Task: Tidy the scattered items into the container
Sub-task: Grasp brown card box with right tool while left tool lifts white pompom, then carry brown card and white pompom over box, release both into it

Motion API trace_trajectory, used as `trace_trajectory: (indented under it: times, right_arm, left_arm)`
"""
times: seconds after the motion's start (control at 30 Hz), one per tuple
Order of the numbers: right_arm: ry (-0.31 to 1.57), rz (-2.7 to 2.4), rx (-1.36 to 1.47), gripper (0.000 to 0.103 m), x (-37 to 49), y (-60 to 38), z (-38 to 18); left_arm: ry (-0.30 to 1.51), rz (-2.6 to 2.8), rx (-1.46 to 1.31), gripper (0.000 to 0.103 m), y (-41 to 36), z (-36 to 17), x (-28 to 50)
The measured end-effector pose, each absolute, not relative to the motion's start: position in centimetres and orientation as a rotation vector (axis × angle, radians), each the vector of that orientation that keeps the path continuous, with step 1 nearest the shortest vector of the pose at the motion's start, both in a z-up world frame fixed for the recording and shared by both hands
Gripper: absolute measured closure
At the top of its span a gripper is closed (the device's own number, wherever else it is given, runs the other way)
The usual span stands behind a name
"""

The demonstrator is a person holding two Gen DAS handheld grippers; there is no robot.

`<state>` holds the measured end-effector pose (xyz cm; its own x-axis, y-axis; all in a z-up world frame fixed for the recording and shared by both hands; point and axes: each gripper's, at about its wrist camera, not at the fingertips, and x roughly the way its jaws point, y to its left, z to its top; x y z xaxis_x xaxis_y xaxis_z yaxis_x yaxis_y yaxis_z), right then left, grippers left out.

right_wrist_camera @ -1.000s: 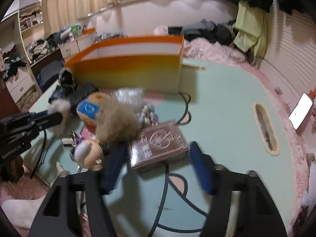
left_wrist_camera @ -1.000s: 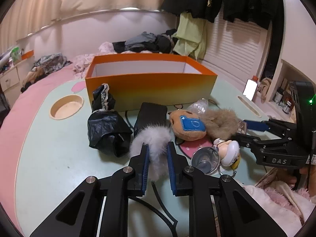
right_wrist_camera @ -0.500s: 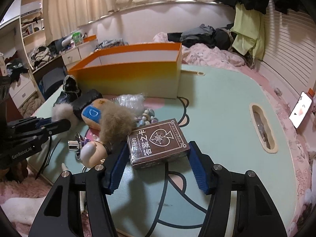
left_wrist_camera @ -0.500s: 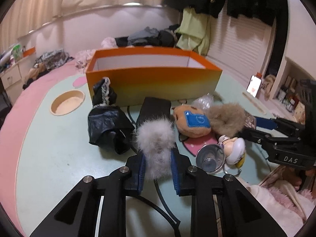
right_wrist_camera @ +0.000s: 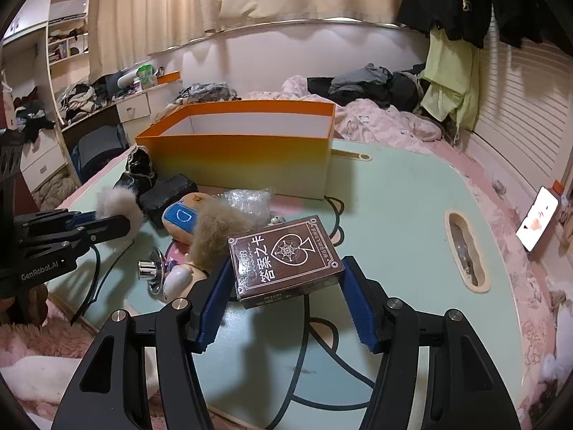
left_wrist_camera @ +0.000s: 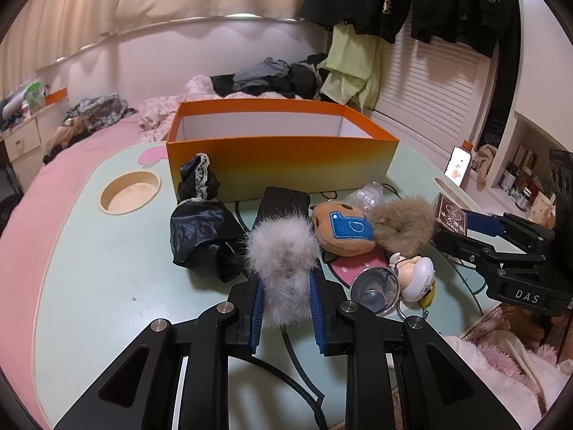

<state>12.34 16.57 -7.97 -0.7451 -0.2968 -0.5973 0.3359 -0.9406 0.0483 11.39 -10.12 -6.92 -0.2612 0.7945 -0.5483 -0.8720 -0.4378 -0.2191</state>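
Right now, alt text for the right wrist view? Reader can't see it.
The right gripper is closed on a brown card box, lifted at a tilt above a mint green table. Behind it stands an open orange box. At left, the left gripper holds a grey fur pompom beside a pile of small plush toys.

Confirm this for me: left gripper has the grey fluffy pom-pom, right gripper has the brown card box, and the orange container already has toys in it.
Not quite. The left gripper grips the grey pom-pom and the right gripper the brown card box, but what shows of the inside of the orange container in the left wrist view is bare white wall, no toys.
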Motion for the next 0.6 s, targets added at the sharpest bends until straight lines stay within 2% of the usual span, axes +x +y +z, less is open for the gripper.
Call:
trace_trajectory:
  times: [0.6]
  right_arm:
    - [0.109, -2.699, 0.707, 0.042, 9.7, 15.1, -3.0]
  left_arm:
    - [0.047, 1.920, -0.631, 0.081, -7.6, -0.7, 7.8]
